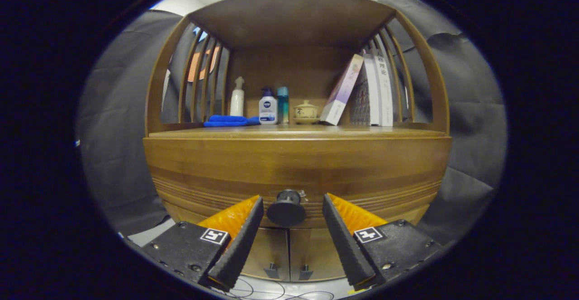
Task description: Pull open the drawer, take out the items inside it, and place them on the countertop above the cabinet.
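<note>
A wooden cabinet (296,169) is seen straight ahead, its drawer (226,173) closed. On the desk (316,131) above it are stood books (371,92), bottles (268,106), a small lidded pot (306,111) and a folded blue cloth (226,121). The gripper (291,214) is held with jaws apart, the drawer's round knob (287,208) sitting between them, untouched.
</note>
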`<control>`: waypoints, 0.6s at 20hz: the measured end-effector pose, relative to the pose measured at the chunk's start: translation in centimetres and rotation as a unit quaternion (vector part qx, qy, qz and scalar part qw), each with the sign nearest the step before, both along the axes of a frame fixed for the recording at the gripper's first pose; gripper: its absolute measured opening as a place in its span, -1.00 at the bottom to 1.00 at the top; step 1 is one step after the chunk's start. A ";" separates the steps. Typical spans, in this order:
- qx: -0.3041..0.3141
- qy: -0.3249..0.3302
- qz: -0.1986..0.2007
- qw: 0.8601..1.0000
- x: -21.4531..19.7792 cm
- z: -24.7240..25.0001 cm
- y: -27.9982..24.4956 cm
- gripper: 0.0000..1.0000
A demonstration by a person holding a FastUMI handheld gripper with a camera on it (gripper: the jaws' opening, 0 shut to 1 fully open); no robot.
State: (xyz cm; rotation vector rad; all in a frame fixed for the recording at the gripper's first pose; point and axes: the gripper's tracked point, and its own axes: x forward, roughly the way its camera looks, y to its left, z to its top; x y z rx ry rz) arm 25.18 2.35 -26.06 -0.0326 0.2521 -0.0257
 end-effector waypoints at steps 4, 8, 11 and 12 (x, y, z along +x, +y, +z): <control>0.010 0.002 -0.006 1.000 1.3 -0.1 0.1 0.36; -0.001 -0.001 -0.010 1.000 1.5 -0.4 0.3 0.14; 0.011 0.009 -0.017 1.000 1.3 -0.4 0.1 -0.02; 0.009 0.013 -0.017 1.000 1.3 -0.3 0.2 -0.09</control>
